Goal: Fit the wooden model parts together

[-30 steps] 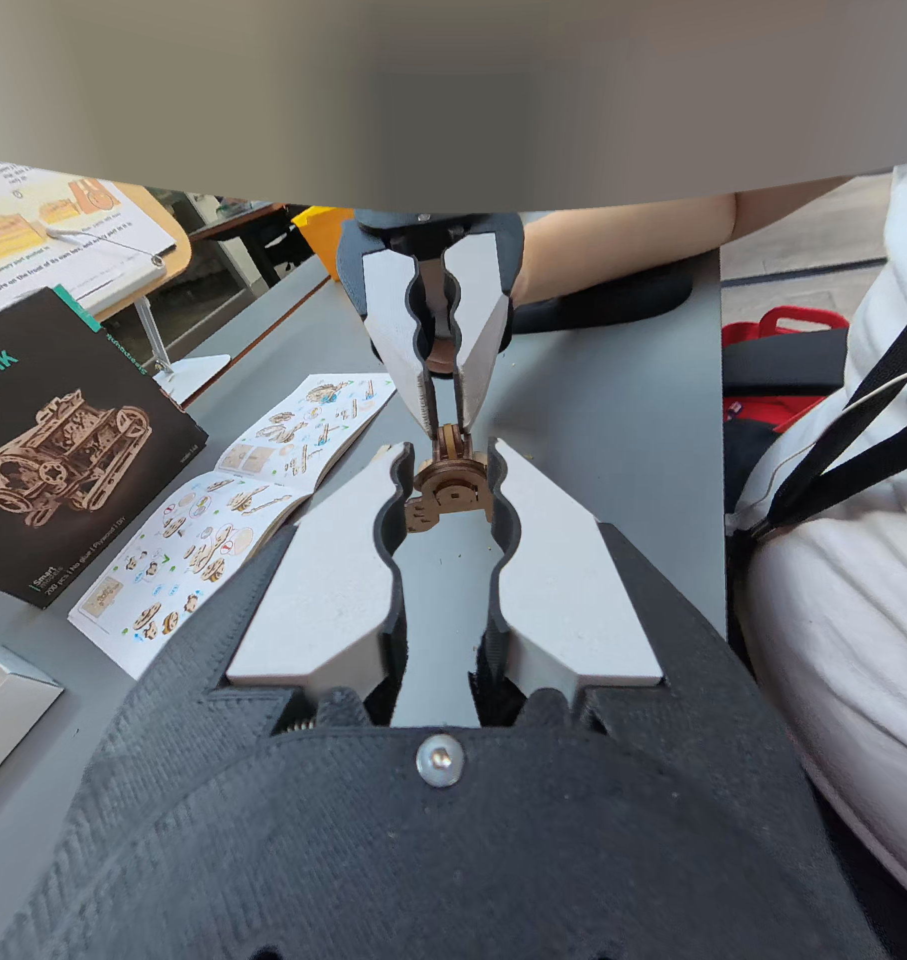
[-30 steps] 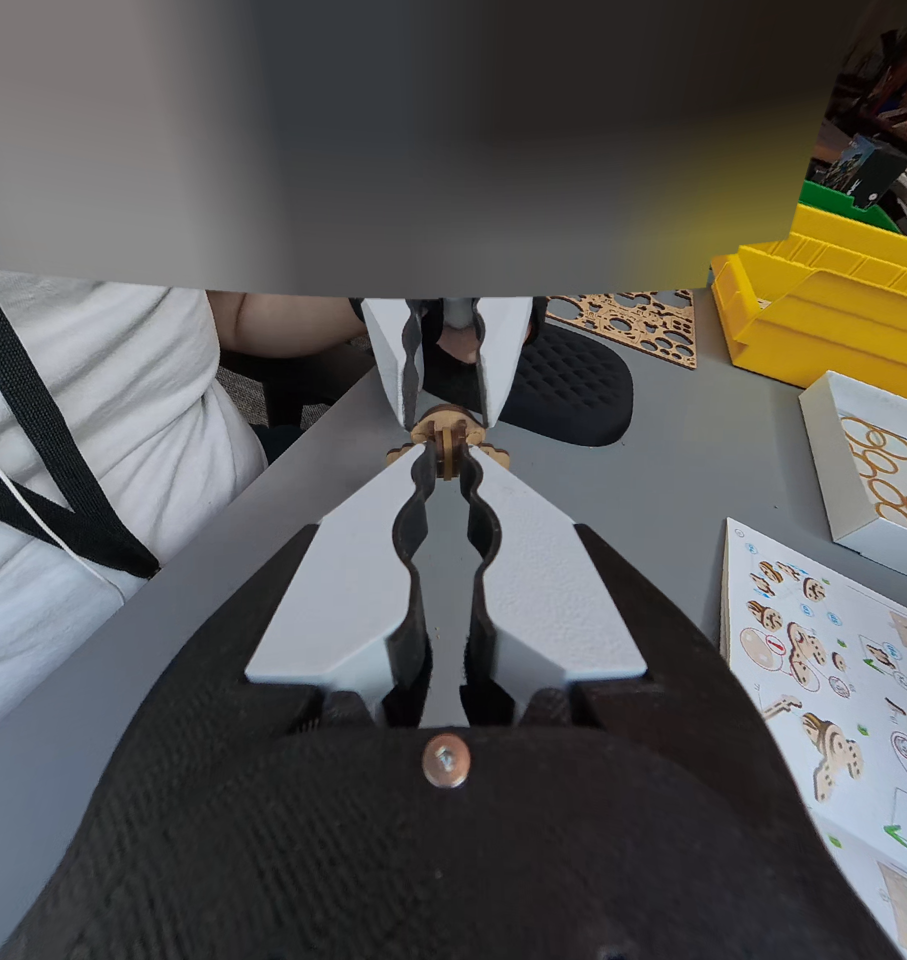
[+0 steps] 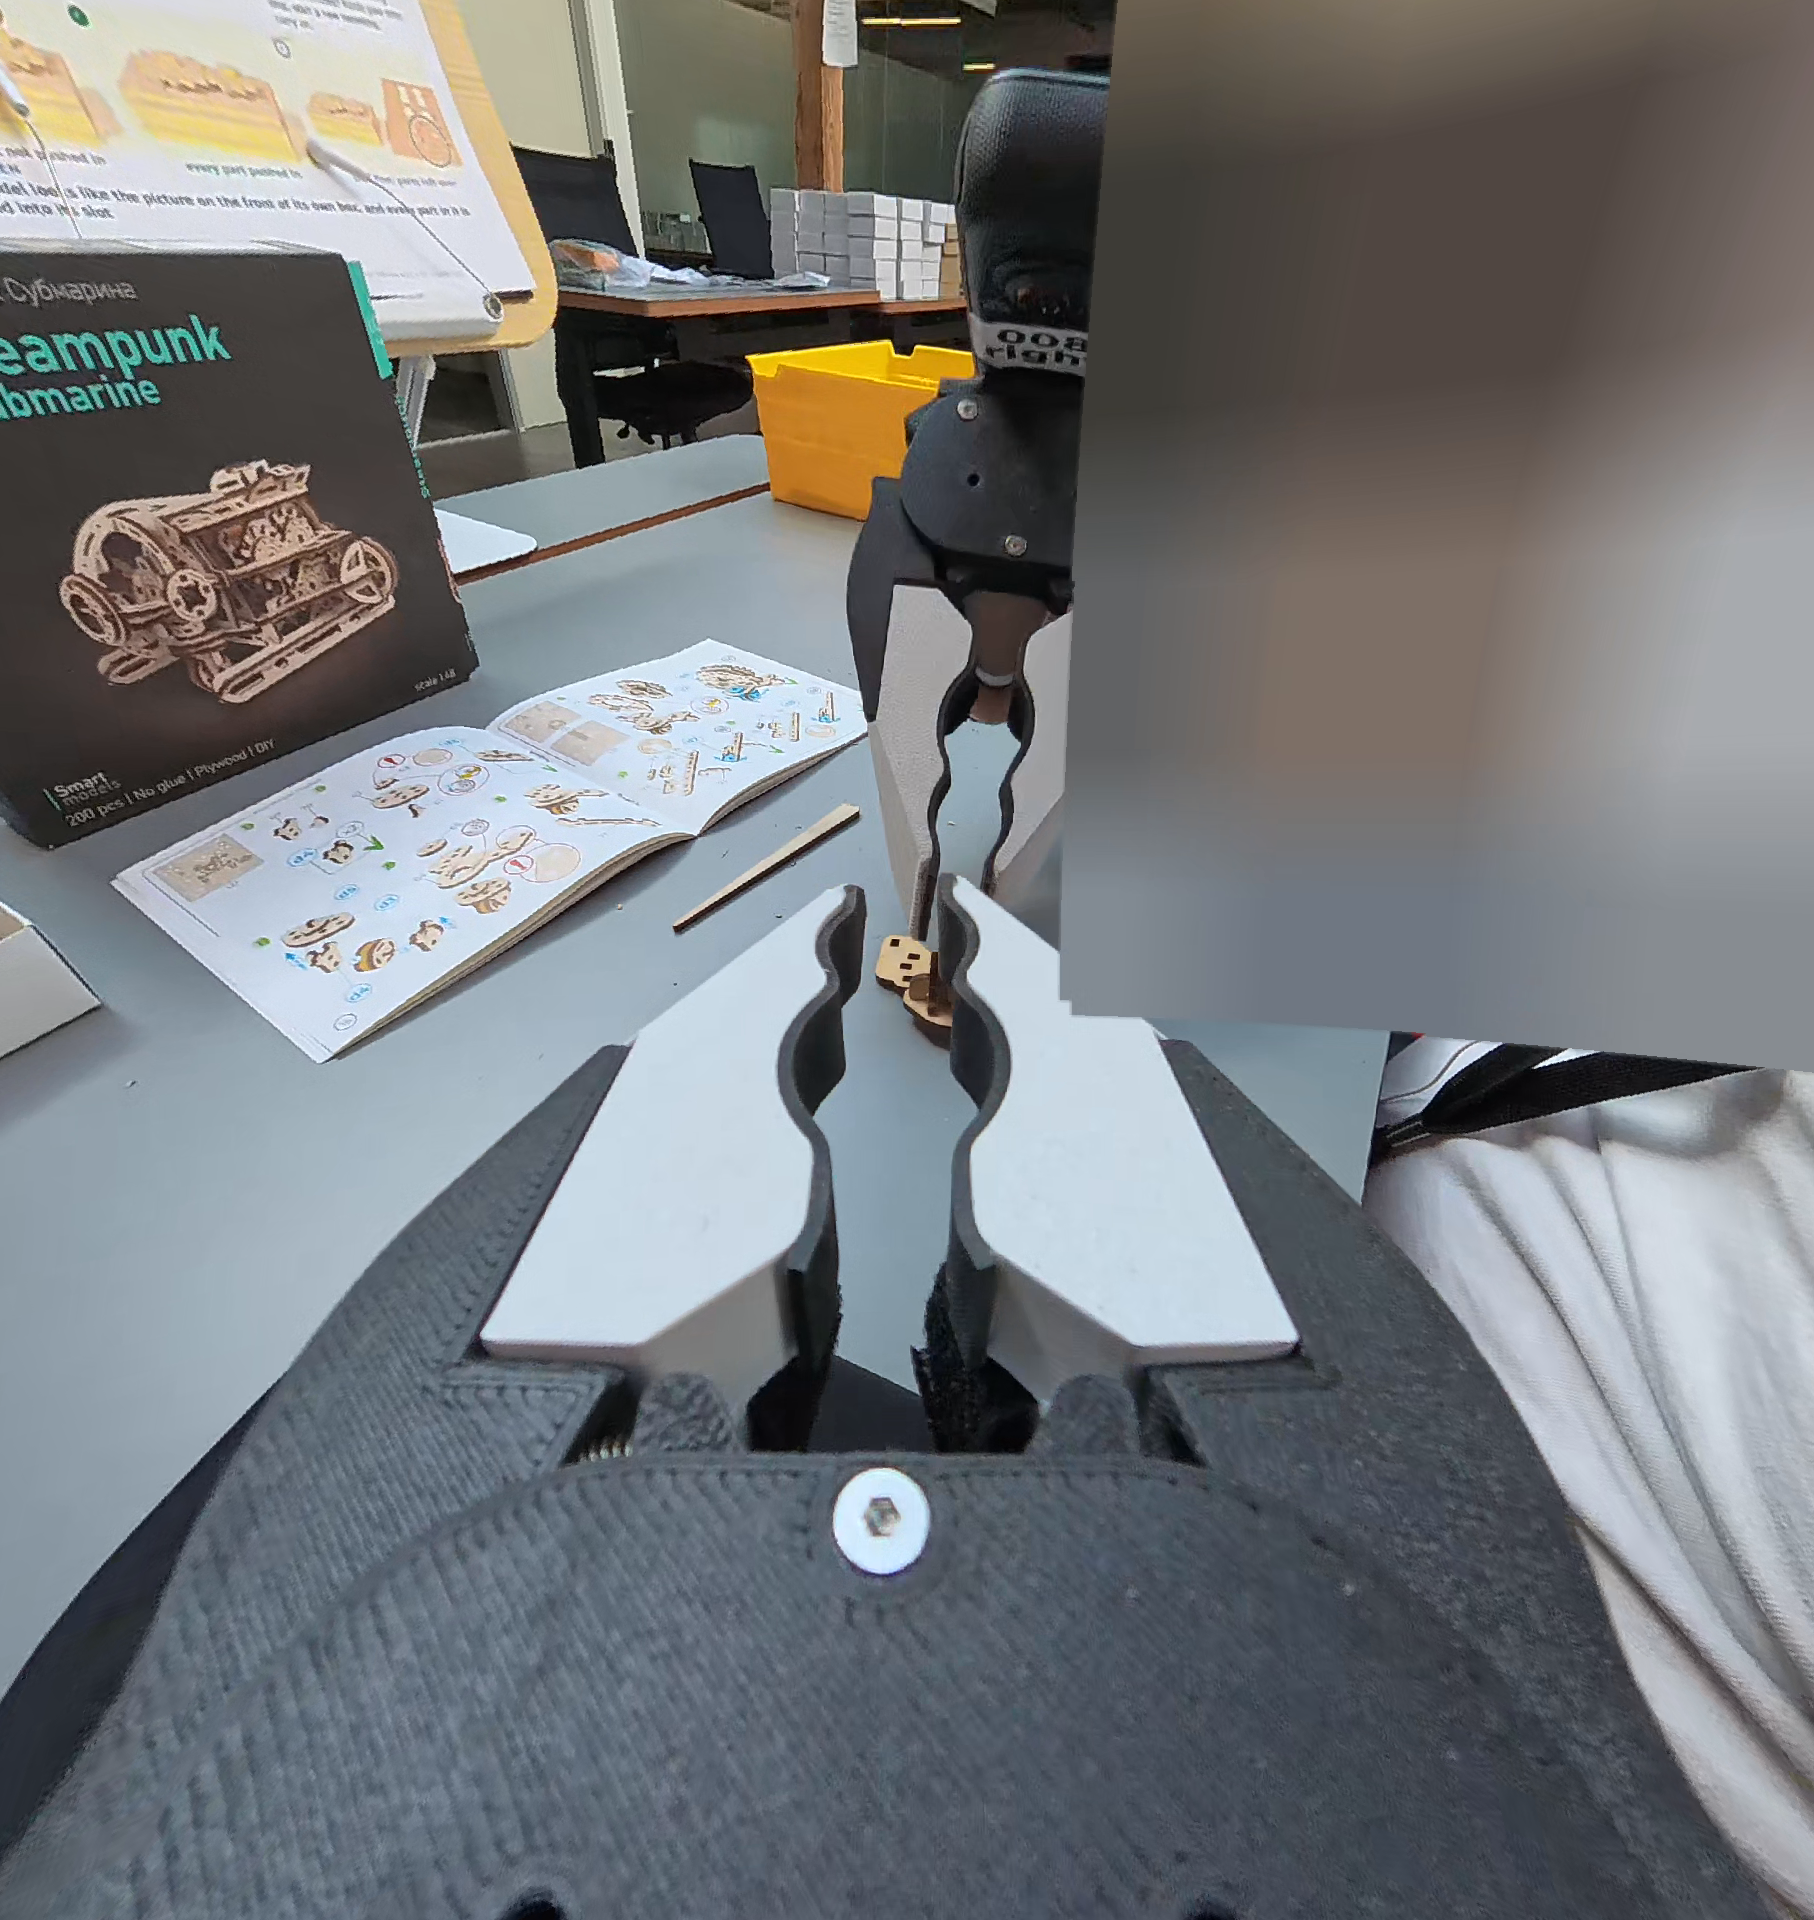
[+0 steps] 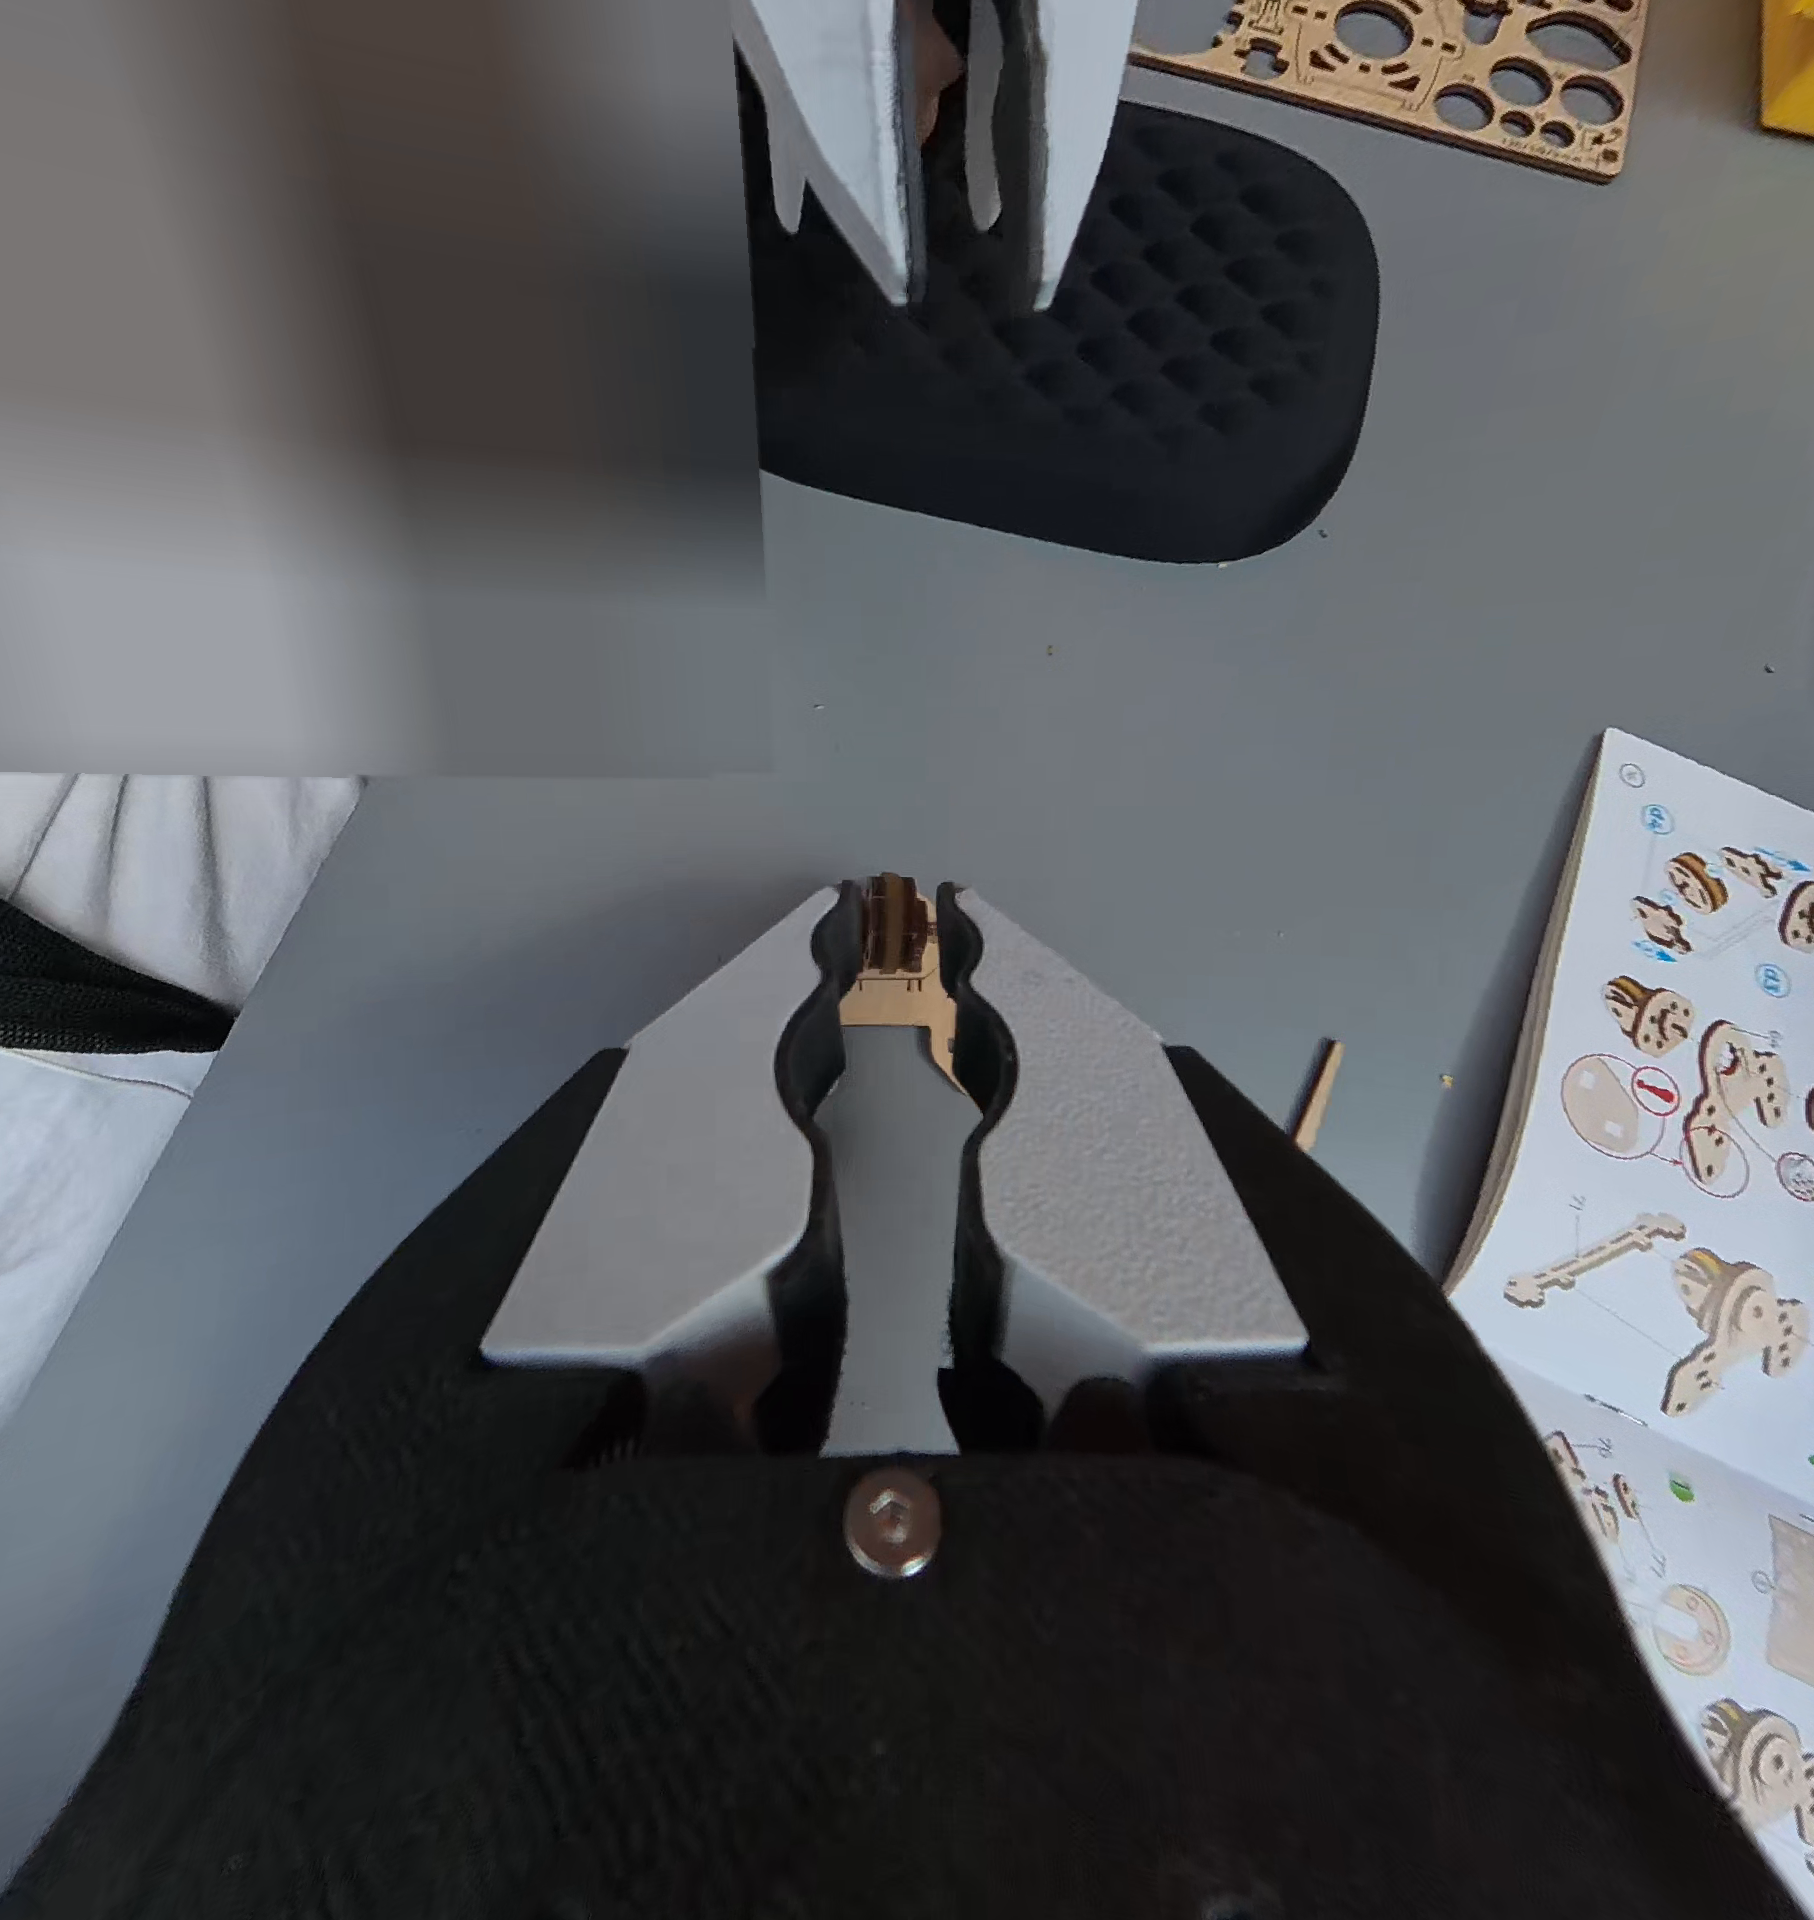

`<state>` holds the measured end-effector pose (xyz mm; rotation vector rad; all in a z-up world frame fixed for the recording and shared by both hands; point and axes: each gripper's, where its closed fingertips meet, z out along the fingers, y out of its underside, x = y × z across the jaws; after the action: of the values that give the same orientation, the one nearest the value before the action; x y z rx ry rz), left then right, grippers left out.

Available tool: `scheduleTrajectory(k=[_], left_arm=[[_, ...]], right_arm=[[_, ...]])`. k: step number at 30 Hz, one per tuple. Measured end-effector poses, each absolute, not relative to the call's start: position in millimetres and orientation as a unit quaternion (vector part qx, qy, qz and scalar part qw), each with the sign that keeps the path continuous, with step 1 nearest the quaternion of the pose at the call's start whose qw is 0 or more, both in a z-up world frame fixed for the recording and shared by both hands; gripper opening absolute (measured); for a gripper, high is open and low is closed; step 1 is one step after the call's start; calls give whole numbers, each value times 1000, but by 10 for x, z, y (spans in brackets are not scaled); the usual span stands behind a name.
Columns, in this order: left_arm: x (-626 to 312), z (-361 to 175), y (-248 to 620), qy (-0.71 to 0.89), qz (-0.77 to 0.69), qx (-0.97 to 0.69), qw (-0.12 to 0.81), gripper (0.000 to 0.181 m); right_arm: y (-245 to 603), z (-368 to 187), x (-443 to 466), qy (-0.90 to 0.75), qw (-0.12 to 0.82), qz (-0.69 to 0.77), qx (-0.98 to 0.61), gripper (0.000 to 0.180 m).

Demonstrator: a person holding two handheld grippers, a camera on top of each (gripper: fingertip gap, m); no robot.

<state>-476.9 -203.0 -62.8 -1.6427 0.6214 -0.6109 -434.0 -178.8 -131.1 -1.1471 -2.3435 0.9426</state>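
A small wooden assembly (image 4: 887,920) of stacked discs and a flat plate sits between the tips of my right gripper (image 4: 890,896), which is shut on it and points down at the grey table (image 4: 1142,727). In the left wrist view the same assembly (image 3: 908,968) shows just beyond my left gripper (image 3: 901,899), low over the table. The white fingers (image 3: 905,727) of the right gripper come down on it from above. My left gripper is open and empty. In the right wrist view it (image 4: 974,301) hangs apart from the assembly, over a black foam pad (image 4: 1194,395).
An open instruction booklet (image 3: 487,831) lies left of the grippers, with a thin wooden stick (image 3: 768,868) beside it. The dark model box (image 3: 186,540) stands behind it. A punched wooden sheet (image 4: 1402,73) and a yellow bin (image 3: 841,416) lie farther back. A person in white (image 3: 1609,1403) sits at the right. One gripper's finger ends stand about 9 cm off the other's.
Both grippers held the assembly between them in the air. Now my left gripper has let go and drawn back, and my right gripper has tipped downward with the assembly toward the table.
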Motion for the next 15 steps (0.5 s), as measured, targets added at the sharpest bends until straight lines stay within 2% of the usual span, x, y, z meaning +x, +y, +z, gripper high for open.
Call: scheduleTrajectory(k=[4,15], left_arm=[[-4806,-614,-2018,259,-274,-705,600,10],[-4808,-602,-2026,257,-284,-702,601,9]], right_arm=[[-1823,-1326,-4351,-829,166,338,-413,7],[-1792,-1366,-4335,-838,161,321,-412,7]])
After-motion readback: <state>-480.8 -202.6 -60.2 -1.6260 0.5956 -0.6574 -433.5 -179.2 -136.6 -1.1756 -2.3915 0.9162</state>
